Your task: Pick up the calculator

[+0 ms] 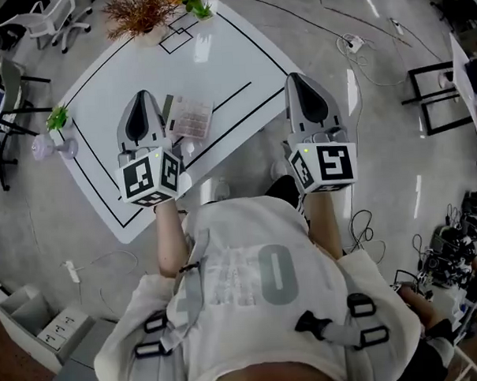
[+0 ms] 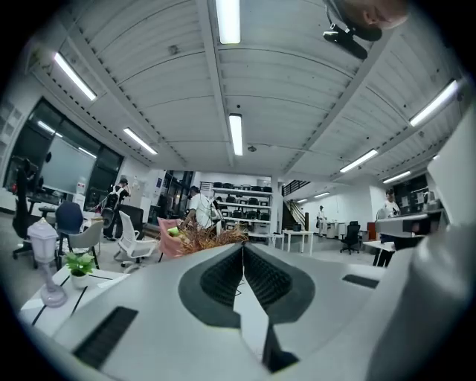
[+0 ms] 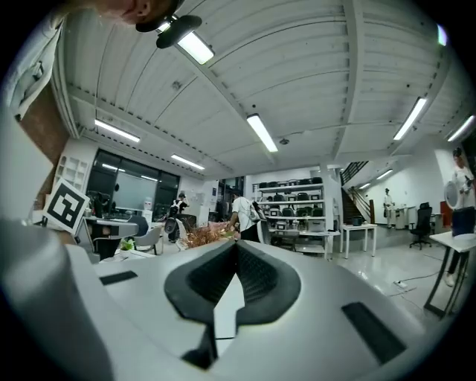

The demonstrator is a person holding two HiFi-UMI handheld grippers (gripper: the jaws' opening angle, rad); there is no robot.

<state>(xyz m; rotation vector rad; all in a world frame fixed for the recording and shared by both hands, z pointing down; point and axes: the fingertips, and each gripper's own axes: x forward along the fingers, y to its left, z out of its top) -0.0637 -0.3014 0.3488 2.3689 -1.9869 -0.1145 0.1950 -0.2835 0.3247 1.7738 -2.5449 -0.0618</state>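
Left gripper [image 1: 144, 97], right gripper [image 1: 295, 81], seemingly level

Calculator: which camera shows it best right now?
The head view: the calculator lies in plain sight on the white table, just right of the left gripper. Neither gripper view shows it; both look out across the room past shut jaws.

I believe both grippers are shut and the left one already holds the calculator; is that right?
Not quite: both are shut, but the left gripper holds nothing, as the left gripper view shows; the calculator lies on the table beside it.
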